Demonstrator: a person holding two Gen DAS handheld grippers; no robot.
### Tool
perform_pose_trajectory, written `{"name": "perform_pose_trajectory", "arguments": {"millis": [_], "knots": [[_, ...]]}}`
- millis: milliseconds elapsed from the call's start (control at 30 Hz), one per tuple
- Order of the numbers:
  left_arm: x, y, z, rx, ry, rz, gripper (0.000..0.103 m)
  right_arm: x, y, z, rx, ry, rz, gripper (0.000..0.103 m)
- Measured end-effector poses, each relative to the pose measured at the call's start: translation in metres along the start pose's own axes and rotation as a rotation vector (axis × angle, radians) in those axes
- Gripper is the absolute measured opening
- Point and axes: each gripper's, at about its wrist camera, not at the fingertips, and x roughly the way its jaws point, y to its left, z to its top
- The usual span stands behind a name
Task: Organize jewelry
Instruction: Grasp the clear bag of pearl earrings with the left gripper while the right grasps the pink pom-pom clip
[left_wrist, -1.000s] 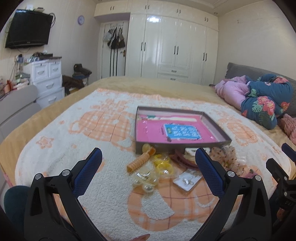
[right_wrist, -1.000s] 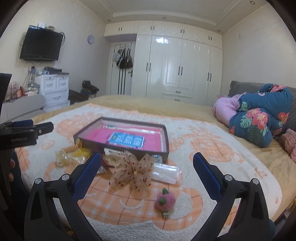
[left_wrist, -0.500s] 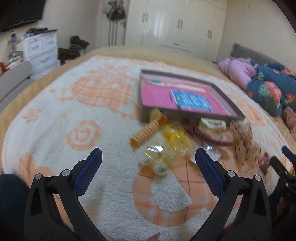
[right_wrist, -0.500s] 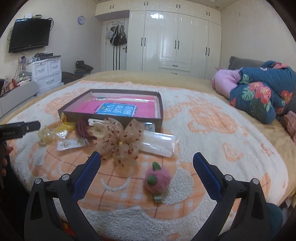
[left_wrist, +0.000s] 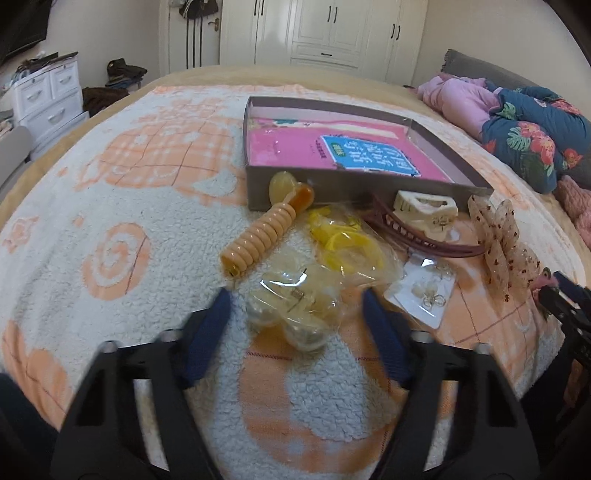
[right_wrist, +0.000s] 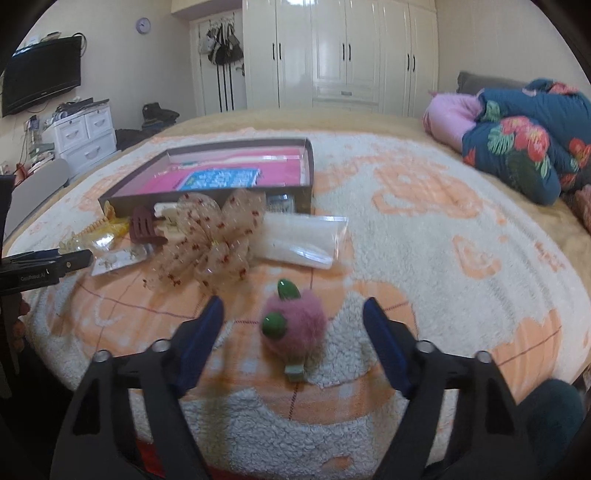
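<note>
Both grippers had dropped toward the blanket (left_wrist: 122, 206), jaws just closing: my left gripper (left_wrist: 297, 295) straddled, ungripped, a clear packet (left_wrist: 291, 306); my right gripper (right_wrist: 293, 304) flanked the pink pompom clip (right_wrist: 295, 325) untouched. Beyond lay the box (left_wrist: 332, 188).

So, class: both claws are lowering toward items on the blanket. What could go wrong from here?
1. The left claw, jaws just narrowing, straddles a crinkly clear bag of clips; it may pinch only film, and the bag could slip.
2. The right claw, also narrowing, frames the fuzzy pink clip; it may grab fluff or snag the fleecy blanket.
</note>
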Motion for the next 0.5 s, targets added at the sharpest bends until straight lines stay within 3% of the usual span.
{"name": "perform_pose_trajectory", "arguments": {"millis": [167, 500], "knots": [[0.002, 0.008, 0.0, -0.019, 0.012, -0.033, 0.04, 0.011, -0.006, -0.002, 0.021, 0.047, 0.032, 0.031], [-0.016, 0.016, 0.0, -0.05, -0.025, -0.07, 0.04, 0.007, -0.024, 0.004, 0.083, 0.015, 0.014, 0.03]]}}
